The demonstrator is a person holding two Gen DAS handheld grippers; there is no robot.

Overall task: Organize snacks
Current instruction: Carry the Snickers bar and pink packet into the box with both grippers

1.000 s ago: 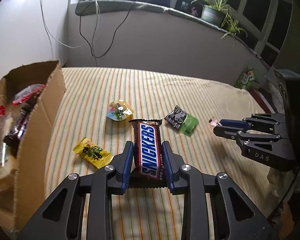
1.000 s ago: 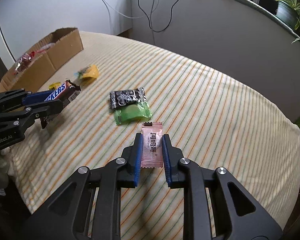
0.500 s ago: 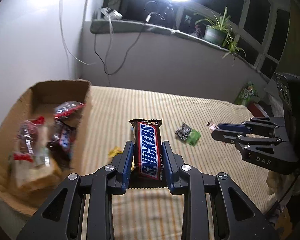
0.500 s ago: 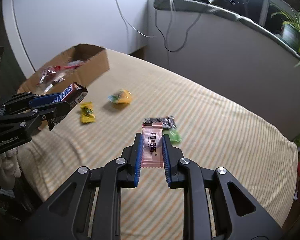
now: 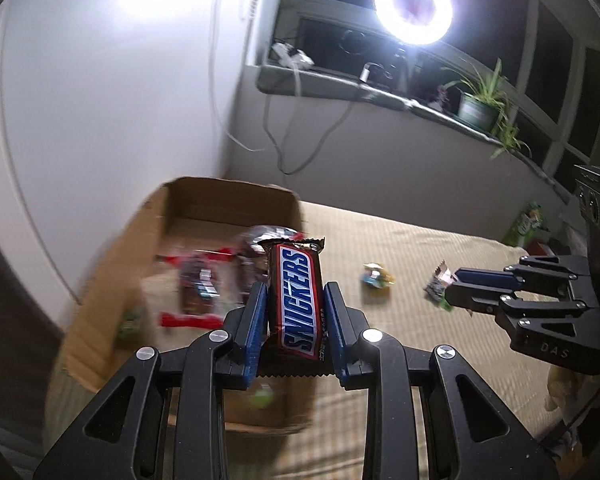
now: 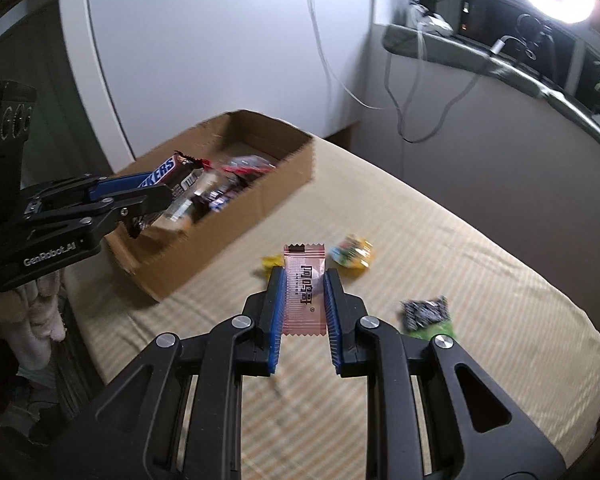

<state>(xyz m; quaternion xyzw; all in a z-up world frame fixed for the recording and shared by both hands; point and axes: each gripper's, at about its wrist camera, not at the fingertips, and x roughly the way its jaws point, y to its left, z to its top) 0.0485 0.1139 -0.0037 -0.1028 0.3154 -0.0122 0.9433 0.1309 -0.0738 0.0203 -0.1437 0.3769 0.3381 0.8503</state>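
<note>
My left gripper (image 5: 295, 300) is shut on a Snickers bar (image 5: 297, 300) and holds it in the air above the open cardboard box (image 5: 204, 200), which holds several snacks. In the right wrist view the left gripper (image 6: 156, 196) and the Snickers bar (image 6: 164, 170) hang over the box (image 6: 260, 184). My right gripper (image 6: 304, 284) is shut on a pink candy packet (image 6: 304, 292), held above the striped cloth (image 6: 460, 264). It shows at the right of the left wrist view (image 5: 456, 284).
Loose snacks lie on the cloth: a yellow candy (image 6: 352, 254), a small yellow packet (image 6: 270, 261), a black packet (image 6: 426, 310) on a green one (image 6: 440, 330). A wall, a ledge with cables, a ring light (image 5: 414, 8) and a potted plant (image 5: 478, 106) stand behind.
Both grippers have risen and swung left toward the box with their snacks still held. The left gripper now hangs over the box.
</note>
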